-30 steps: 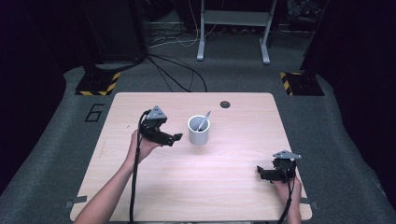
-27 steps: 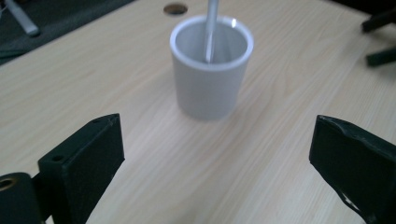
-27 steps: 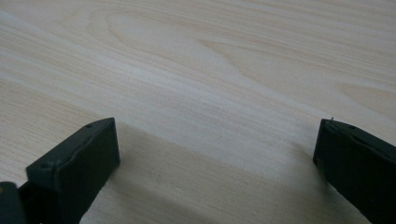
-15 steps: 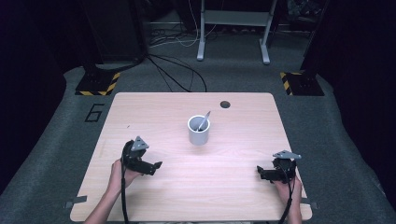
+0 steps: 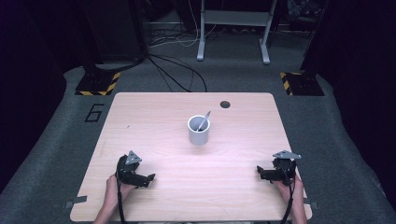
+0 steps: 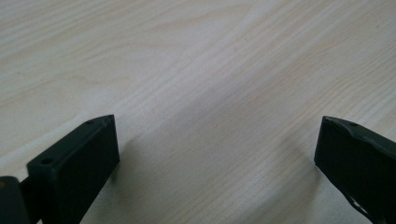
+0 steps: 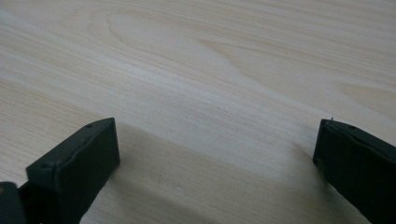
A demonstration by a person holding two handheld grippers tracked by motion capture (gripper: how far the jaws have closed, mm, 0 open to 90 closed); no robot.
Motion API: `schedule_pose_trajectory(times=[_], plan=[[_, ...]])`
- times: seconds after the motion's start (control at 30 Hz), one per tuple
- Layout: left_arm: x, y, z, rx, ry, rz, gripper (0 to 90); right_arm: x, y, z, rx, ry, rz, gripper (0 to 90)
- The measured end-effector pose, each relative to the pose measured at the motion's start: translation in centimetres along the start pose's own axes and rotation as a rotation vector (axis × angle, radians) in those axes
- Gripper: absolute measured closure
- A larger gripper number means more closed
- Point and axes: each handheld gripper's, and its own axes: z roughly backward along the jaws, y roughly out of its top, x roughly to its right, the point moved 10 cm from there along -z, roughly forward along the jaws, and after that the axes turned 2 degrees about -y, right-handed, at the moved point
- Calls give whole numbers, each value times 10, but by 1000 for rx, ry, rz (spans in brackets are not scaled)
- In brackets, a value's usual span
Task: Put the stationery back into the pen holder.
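**Resting Both Grippers at the Near Edge, Cup Alone at Mid-Table**

Sitting low over the near left part of the wooden table [image 5: 154, 116], the left gripper [image 5: 150, 178] is held in the person's left hand [image 5: 113, 187], its jaws pointing toward the table's middle. In the left gripper view its jaws stand wide apart with nothing but bare pale wood grain between them.

The right gripper [image 5: 258, 171] is at the near right corner, held by the right hand [image 5: 286, 187], its jaws pointing inward toward the left one. Its own view likewise shows its jaws spread wide over bare wood, holding nothing (each jaw throws a soft shadow on the boards).

The white cup [image 5: 199, 131] stands upright near the centre of the table, well apart from both grippers and farther from the person than either. A grey utensil [image 5: 203, 120] stands in it, leaning to the right, its upper end above the rim; what kind of utensil cannot be told from the high view. Beyond the cup, near the far edge, is a dark round hole [image 5: 225, 104] in the tabletop.
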Motion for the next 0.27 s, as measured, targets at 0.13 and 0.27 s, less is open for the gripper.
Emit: schedule_pose_trajectory(times=[0.13, 0.27], plan=[[-1, 0, -1, 14, 13, -22, 0, 0, -2, 2, -5, -9, -12, 0], [-2, -1, -1, 27, 21, -7, 0, -1, -3, 3, -6, -17, -35, 0]])
